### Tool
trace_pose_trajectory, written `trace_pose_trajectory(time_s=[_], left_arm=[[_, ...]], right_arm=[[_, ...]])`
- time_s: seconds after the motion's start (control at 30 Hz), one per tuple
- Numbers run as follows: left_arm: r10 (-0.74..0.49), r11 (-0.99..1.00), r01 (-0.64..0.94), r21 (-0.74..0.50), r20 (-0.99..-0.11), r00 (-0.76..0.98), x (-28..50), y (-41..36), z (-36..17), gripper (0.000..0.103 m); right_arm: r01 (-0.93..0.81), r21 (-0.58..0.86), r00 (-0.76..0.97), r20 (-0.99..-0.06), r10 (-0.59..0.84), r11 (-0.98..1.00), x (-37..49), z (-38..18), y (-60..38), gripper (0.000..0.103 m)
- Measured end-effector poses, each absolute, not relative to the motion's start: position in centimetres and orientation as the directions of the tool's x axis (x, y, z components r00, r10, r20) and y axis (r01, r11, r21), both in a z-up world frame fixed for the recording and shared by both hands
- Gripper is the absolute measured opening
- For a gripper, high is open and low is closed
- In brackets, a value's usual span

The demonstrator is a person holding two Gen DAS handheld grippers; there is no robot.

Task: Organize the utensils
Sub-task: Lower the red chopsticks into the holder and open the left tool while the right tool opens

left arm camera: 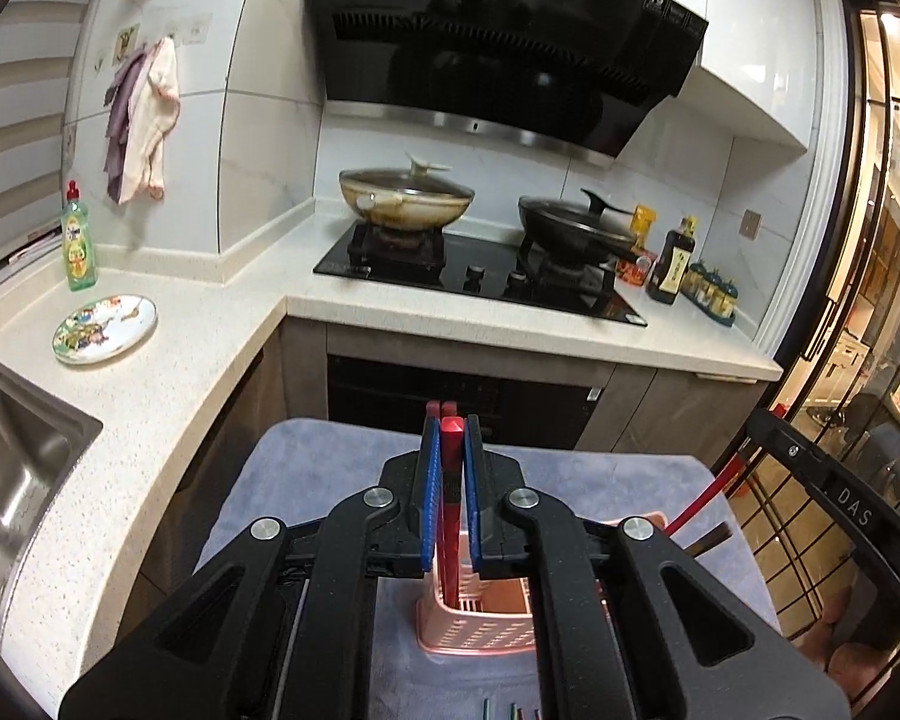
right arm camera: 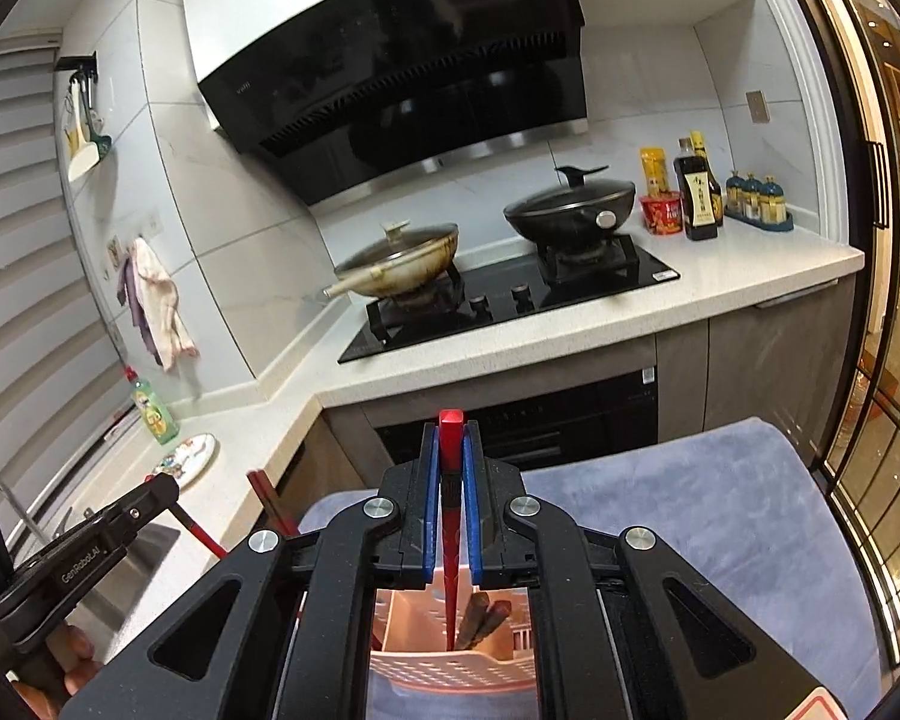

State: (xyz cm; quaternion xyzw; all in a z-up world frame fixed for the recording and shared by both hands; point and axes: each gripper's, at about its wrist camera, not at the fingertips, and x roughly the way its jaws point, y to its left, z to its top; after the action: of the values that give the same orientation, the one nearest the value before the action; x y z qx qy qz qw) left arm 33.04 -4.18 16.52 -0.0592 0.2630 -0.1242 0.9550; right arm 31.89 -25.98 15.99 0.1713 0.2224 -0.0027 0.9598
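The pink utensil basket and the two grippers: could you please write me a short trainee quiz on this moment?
1. True or false: the left gripper is shut on red chopsticks.
2. What is each gripper holding its chopsticks over? A) the sink B) the pink basket C) the plate
3. Fill in: the basket stands on a grey ____.

Key: 1 true, several together; the right gripper is shut on a single red chopstick. 2 B; dark utensils already stand in it. 3 cloth.
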Motion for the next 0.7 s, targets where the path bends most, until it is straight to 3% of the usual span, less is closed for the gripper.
trace_pose_trajectory(time_s=[0.2, 0.43, 0.7], left_arm=[[-0.251, 0.966, 0.184, -0.180, -0.514, 0.820, 33.0, -3.9, 15.2, 0.012], [-0.235, 0.970, 0.167, -0.176, -0.506, 0.830, 31.3, -2.9, 15.6, 0.033], [-0.221, 0.974, 0.156, -0.167, -0.516, 0.828, 26.7, -1.4, 15.0, 0.034]], right_arm=[[0.085, 0.320, 0.902, -0.427, 0.064, 0.944, 31.3, 15.9, -26.0, 0.014], [0.051, 0.325, 0.912, -0.400, 0.089, 0.944, 28.3, 17.2, -25.8, 0.023], [0.010, 0.287, 0.898, -0.425, 0.118, 0.958, 22.3, 15.9, -24.2, 0.025]])
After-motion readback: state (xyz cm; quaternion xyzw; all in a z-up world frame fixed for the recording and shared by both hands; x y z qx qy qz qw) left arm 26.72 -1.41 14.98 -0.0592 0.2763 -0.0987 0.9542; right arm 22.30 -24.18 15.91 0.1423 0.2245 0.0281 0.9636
